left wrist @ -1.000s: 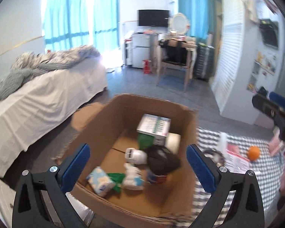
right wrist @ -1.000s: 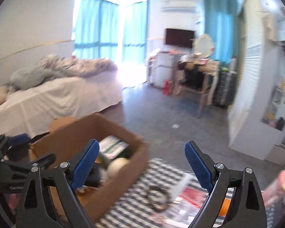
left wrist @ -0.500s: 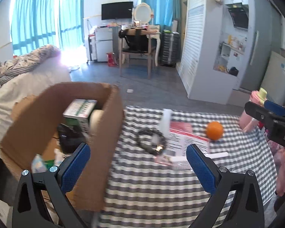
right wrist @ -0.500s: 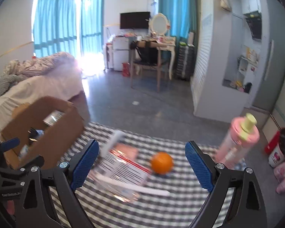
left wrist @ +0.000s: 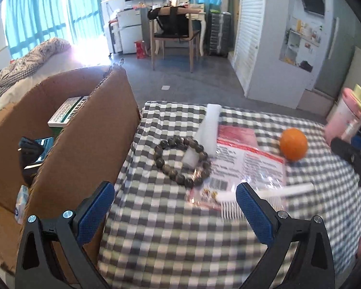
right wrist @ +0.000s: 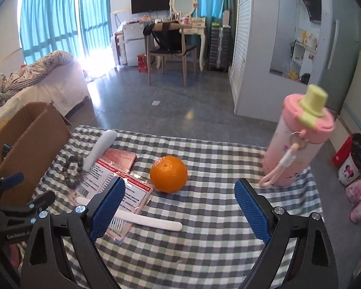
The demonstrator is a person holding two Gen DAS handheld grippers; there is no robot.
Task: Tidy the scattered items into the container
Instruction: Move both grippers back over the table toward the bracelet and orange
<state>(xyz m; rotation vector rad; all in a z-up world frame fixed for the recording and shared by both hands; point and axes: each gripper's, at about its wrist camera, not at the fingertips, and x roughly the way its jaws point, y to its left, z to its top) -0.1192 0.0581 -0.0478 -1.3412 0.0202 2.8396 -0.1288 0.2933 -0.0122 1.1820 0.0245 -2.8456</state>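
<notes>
Both jaws are spread wide and empty as the left gripper (left wrist: 175, 210) and right gripper (right wrist: 179, 206) are held over the checked tablecloth (right wrist: 216, 240), where a pick is judged next, the orange (right wrist: 168, 174) at frame centre needing a centred closing before transfer to the cardboard box (right wrist: 33, 139) at left.

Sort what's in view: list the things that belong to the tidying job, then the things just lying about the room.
Job: cardboard box, bead bracelet, orange, white comb, plastic packet, white tube, pink bottle, on the checked tablecloth.

Lying about: chair, bed, TV, mirror.
</notes>
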